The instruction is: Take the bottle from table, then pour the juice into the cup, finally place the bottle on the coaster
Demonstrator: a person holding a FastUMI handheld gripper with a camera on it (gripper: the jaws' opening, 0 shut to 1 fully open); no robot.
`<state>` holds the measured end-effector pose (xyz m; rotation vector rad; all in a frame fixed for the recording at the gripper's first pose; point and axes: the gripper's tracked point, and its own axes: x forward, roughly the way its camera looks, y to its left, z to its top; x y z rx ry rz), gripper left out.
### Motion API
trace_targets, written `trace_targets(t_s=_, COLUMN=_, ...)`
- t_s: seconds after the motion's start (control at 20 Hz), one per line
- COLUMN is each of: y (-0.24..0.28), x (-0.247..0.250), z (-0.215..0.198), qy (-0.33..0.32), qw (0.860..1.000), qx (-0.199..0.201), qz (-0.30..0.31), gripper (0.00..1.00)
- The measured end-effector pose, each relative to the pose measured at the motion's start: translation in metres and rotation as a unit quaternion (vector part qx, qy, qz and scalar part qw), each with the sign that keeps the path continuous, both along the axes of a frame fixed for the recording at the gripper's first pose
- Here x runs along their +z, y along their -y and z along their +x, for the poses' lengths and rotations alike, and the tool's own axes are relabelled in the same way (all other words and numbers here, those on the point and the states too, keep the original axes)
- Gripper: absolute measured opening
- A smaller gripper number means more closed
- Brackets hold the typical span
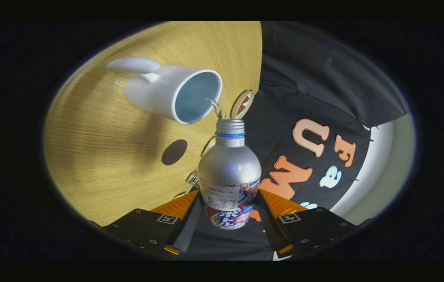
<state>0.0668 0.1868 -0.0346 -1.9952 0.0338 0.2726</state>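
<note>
My hand-held gripper [228, 219] is clamped on the bottle [229, 176], both fingers [185, 225] pressing its labelled lower body, and I hold it tipped toward the cup [175, 94]. The grip sits low on a smooth metal body, so I judge the bottle could pivot or slip between the fingers if I tilt further.

Just past the neck, a thin stream [216, 107] leaves the open mouth and meets the cup at its near rim. That is the main risk as I see it: the stream lands close to the lip, so a small drift of my hand, or a weaker flow falling short, would put juice on the worktop [100, 156]. The cup's inside looks bluish; I cannot tell its level, nor what remains in the bottle.

The dark round coaster [174, 152] lies on the worktop beside the bottle, bare, awaiting it.
</note>
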Motion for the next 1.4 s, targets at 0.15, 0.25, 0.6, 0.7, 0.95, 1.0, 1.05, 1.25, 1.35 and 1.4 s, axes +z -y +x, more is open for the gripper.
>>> trace_targets(t_s=0.15, y=-0.001, x=0.005, z=0.000, qy=0.000, qw=1.000, qx=0.002, qz=-0.013, gripper=0.77)
trace_targets(t_s=0.25, y=-0.003, x=0.005, z=0.000, qy=-0.001, qw=1.000, qx=0.003, qz=-0.015, gripper=0.77)
trace_targets(t_s=0.6, y=-0.006, x=0.007, z=0.000, qy=-0.004, qw=0.999, qx=0.007, qz=-0.038, gripper=0.77)
trace_targets(t_s=0.7, y=-0.007, x=0.006, z=0.000, qy=-0.006, qw=0.999, qx=0.006, qz=-0.045, gripper=0.77)
trace_targets(t_s=0.95, y=-0.010, x=0.010, z=0.000, qy=-0.007, qw=0.999, qx=0.006, qz=-0.051, gripper=0.77)
trace_targets(t_s=1.0, y=-0.011, x=0.012, z=0.000, qy=-0.005, qw=0.999, qx=0.008, qz=-0.053, gripper=0.77)
trace_targets(t_s=1.05, y=-0.012, x=0.013, z=0.000, qy=-0.004, qw=0.998, qx=0.007, qz=-0.057, gripper=0.77)
trace_targets(t_s=1.25, y=-0.015, x=0.014, z=-0.004, qy=-0.004, qw=0.998, qx=0.011, qz=-0.068, gripper=0.77)
trace_targets(t_s=1.35, y=-0.015, x=0.013, z=-0.005, qy=-0.010, qw=0.998, qx=0.007, qz=-0.064, gripper=0.77)
trace_targets(t_s=1.4, y=-0.015, x=0.013, z=-0.004, qy=-0.010, qw=0.998, qx=0.006, qz=-0.063, gripper=0.77)
